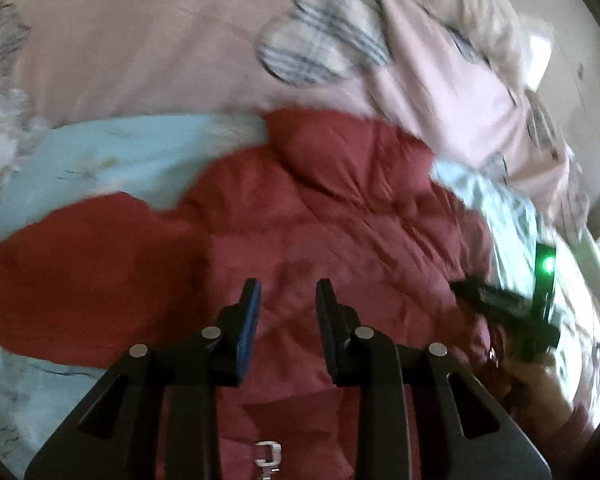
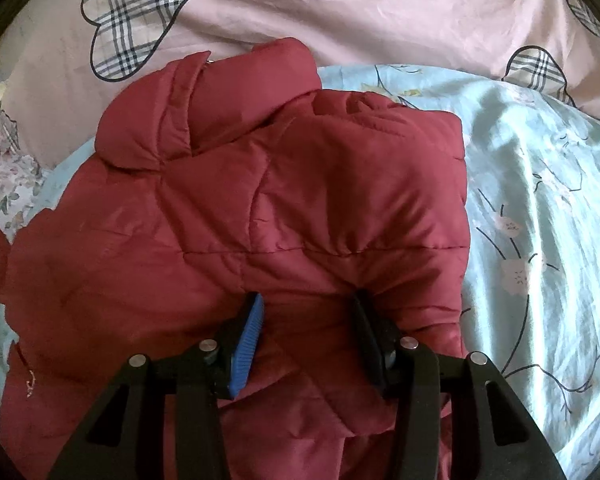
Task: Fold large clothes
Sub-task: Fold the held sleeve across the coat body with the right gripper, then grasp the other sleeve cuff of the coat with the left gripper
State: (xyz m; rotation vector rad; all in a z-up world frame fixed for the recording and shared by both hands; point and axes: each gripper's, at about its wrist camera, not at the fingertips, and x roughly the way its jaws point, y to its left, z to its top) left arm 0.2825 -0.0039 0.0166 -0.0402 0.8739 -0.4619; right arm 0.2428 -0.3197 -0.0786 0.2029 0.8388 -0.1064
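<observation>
Red quilted jacket (image 2: 236,208) spread on a bed, both tongs over it.

The jacket is a puffy, dark red garment with stitched quilting and a turned-down collar (image 2: 188,104) at its far end; it lies on a pale blue flowered sheet (image 2: 540,200), with a pink cover (image 2: 340,12) printed with plaid hearts beyond it. At the left, one red part reaches out flat over the blue sheet. The left tongs (image 1: 288,292) hang just above the jacket's middle, jaws a little apart and nothing between them. The right tongs (image 2: 308,304) stand partly open, and a raised fold of the jacket's near right side bulges between their fingers; whether the pads press it I cannot tell.
</observation>
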